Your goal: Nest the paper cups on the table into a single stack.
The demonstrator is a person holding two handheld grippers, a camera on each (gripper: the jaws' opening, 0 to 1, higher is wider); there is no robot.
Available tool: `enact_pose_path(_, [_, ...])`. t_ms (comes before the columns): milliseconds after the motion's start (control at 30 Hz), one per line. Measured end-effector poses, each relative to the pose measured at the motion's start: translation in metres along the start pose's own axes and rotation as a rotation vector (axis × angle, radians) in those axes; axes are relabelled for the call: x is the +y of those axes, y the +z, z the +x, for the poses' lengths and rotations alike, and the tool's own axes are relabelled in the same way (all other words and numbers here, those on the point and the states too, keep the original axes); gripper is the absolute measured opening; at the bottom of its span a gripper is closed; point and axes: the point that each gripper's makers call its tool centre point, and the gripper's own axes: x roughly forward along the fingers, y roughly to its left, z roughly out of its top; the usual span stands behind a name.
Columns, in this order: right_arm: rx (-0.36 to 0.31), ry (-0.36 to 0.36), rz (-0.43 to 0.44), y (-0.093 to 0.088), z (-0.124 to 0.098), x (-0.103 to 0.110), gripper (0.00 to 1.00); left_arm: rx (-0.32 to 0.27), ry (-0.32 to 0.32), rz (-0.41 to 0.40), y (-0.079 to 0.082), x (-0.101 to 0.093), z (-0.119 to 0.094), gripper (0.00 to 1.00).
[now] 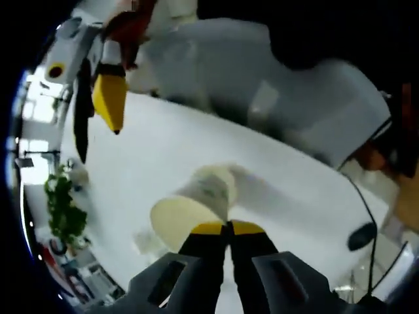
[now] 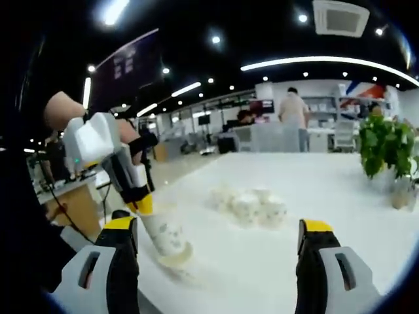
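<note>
- Our left gripper (image 1: 228, 227) has its yellow-tipped jaws squeezed tight on the rim of a white paper cup (image 1: 196, 203), near the white table's (image 2: 327, 196) edge.
- Our right gripper (image 2: 219, 232) has its jaws wide apart, holding nothing.
- More white paper cups (image 2: 252, 204) sit bunched mid-table.

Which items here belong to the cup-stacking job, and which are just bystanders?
Job items:
- white paper cup gripped by the left gripper
- cluster of white paper cups on the white table
- right gripper, open

Bystanders:
- green potted plant
- black computer mouse
- grey office chair
</note>
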Motion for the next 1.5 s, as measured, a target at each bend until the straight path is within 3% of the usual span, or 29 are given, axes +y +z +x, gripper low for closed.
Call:
enact_pose_path(600, [0.01, 0.017, 0.018, -0.006, 0.0, 0.001, 1.0, 0.008, -0.015, 0.029, 0.006, 0.006, 0.022, 0.0])
enact_pose_path(667, [0.01, 0.016, 0.018, -0.008, -0.001, 0.0, 1.0, 0.005, -0.03, -0.017, 0.006, 0.004, 0.026, 0.0])
enact_pose_path(967, [0.016, 0.009, 0.027, -0.013, -0.006, -0.003, 1.0, -0.001, -0.042, -0.056, 0.009, 0.003, 0.039, 0.05])
enact_pose_path(1033, [0.018, 0.006, 0.035, -0.015, -0.006, -0.004, 1.0, -0.049, -0.047, -0.091, 0.016, 0.002, 0.042, 0.08])
enact_pose_path(1500, [0.025, 0.008, 0.047, -0.018, -0.006, -0.006, 1.0, -0.052, -0.069, -0.136, 0.012, -0.002, 0.048, 0.14])
